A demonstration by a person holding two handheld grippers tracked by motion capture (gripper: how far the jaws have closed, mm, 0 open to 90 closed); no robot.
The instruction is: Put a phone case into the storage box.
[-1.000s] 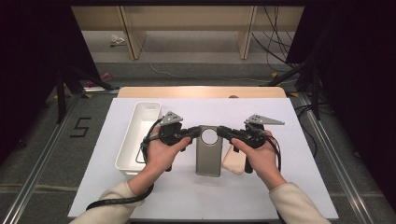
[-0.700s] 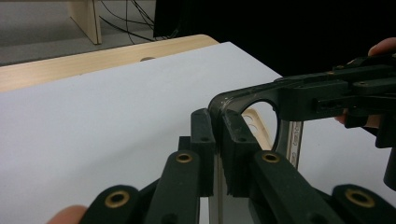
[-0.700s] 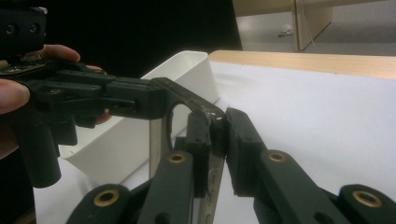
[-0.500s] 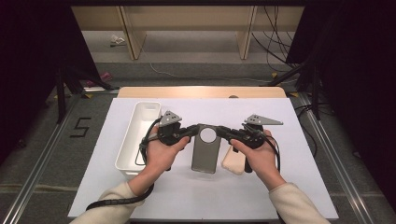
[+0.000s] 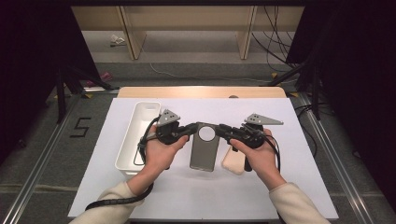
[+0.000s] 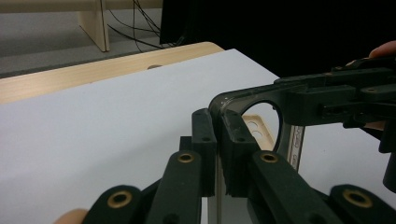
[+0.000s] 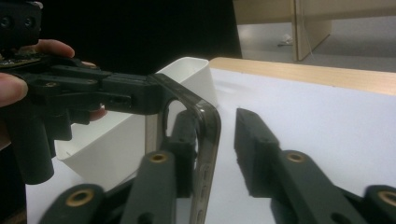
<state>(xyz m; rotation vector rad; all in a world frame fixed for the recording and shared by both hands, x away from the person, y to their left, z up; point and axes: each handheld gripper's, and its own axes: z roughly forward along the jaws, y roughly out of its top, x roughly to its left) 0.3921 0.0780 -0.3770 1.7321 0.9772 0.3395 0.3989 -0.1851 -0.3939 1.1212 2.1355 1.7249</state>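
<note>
The white tabletop (image 5: 299,186) fills the middle of the high view, a bare wooden strip showing along its far edge. On its left half stands a long white bin (image 5: 135,135), lengthwise and open-topped, apparently where things are meant to end up. At the centre of the frame a smoky translucent phone case (image 5: 204,147) with a round camera cutout is held up between both hands, just right of the bin. A beige phone case (image 5: 235,161) lies flat below and to the right of it. The left gripper (image 6: 217,154) has its fingers clenched on the dark case's top corner (steadying it, I judge). The right gripper (image 7: 219,149) has just been opening: its fingers stand apart around the opposite edge, one still beside the rim, the other clear of it, so the grip looks released there.
</note>
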